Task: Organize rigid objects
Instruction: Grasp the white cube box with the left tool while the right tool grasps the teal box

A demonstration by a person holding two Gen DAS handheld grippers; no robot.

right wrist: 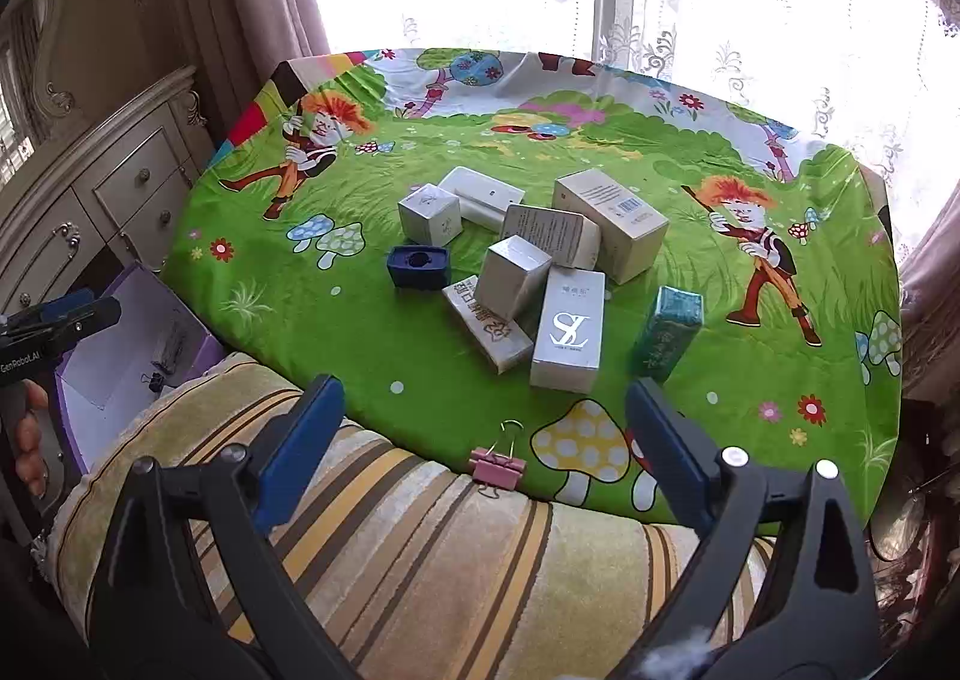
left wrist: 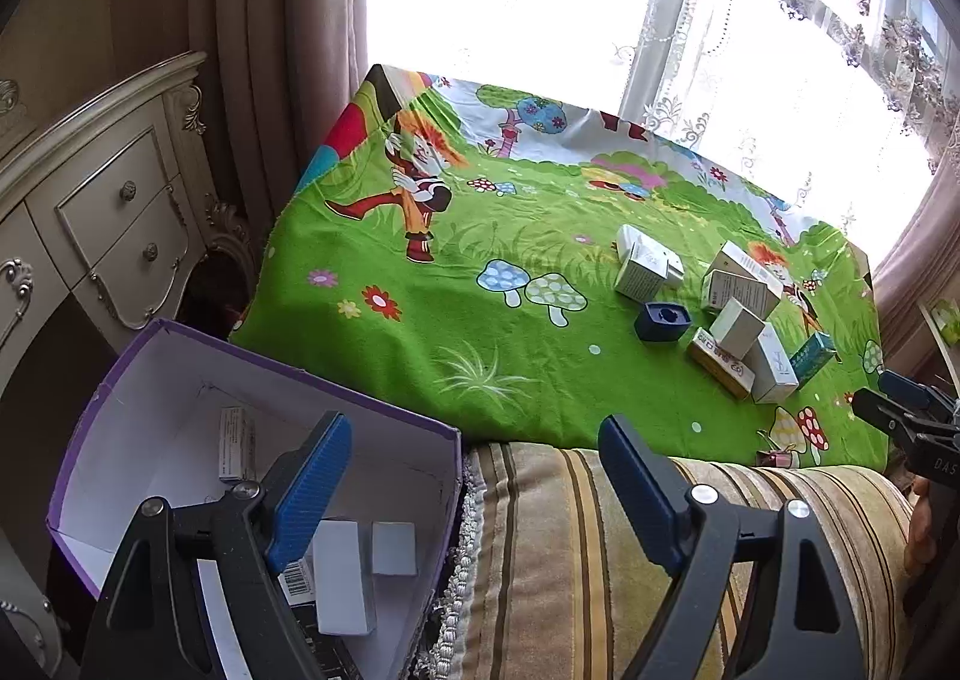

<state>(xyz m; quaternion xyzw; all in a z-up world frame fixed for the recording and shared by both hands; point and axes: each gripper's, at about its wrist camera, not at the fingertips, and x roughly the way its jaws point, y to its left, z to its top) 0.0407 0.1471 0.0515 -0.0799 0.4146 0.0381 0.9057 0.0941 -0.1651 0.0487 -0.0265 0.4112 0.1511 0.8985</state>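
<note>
**Near the front edge, a shaky pile waits**

Toward the surface's [right wrist: 372, 356] front-right, boxes [right wrist: 567, 329] lean stacked together. Right tool [right wrist: 483, 443] hovers wide open, empty; left tool [left wrist: 474, 476] likewise, over the purple bin [left wrist: 360, 398]. Nudging one could topple its neighbours.
</note>
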